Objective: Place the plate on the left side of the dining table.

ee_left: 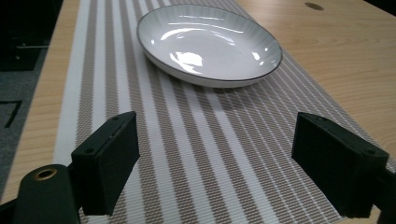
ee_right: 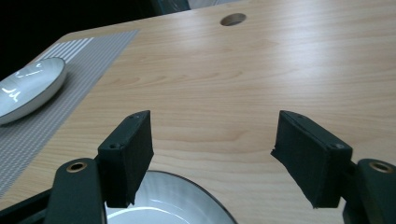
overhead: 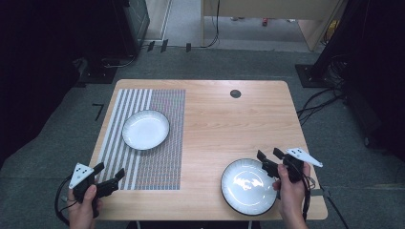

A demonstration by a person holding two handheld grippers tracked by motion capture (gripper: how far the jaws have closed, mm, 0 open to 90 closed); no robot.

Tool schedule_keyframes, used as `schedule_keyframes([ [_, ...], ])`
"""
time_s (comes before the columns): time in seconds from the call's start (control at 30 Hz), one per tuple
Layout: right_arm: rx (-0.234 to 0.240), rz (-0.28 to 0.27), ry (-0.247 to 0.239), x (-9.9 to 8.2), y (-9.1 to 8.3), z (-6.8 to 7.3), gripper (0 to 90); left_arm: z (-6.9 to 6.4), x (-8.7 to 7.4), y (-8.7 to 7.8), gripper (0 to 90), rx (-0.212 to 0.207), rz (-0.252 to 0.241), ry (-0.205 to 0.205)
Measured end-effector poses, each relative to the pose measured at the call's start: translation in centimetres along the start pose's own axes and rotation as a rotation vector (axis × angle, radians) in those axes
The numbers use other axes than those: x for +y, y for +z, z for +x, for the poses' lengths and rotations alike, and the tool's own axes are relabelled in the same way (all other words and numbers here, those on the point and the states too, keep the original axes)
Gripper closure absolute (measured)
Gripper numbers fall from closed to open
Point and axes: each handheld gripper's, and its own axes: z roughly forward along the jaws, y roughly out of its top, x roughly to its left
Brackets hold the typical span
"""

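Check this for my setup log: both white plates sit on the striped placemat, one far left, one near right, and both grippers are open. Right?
Not quite. Only the far plate sits on the striped placemat; the near plate rests on the bare wooden table, as the high view shows. The left gripper and right gripper are indeed open.

Near plate [ee_right: 168, 205] cut off by bottom edge in right gripper view. Far plate [ee_right: 28, 88] cropped at left edge there.
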Motion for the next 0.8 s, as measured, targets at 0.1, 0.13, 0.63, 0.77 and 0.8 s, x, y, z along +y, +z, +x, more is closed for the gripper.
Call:
schedule_keyframes([
  [0.1, -0.012, -0.002, 0.007, -0.2, -0.4, -0.8, 27.9, 1.1, -0.4, -0.3, 15.0, 0.015, -0.004, -0.034],
  [0.13, -0.017, -0.006, 0.012, -0.3, -0.7, -1.3, 27.9, 1.3, -0.5, -0.4, 15.0, 0.022, -0.007, -0.041],
  [0.63, -0.137, 0.028, 0.015, -2.8, -3.3, -7.0, 27.3, 4.8, -2.2, -0.6, 15.1, 0.086, 0.006, -0.086],
  [0.77, -0.161, 0.043, 0.014, -3.4, -3.8, -8.2, 27.3, 5.0, -2.5, -0.4, 15.0, 0.099, 0.015, -0.078],
  [0.8, -0.172, 0.046, 0.006, -3.6, -3.9, -8.5, 27.3, 5.0, -2.5, -0.3, 15.1, 0.099, 0.015, -0.077],
])
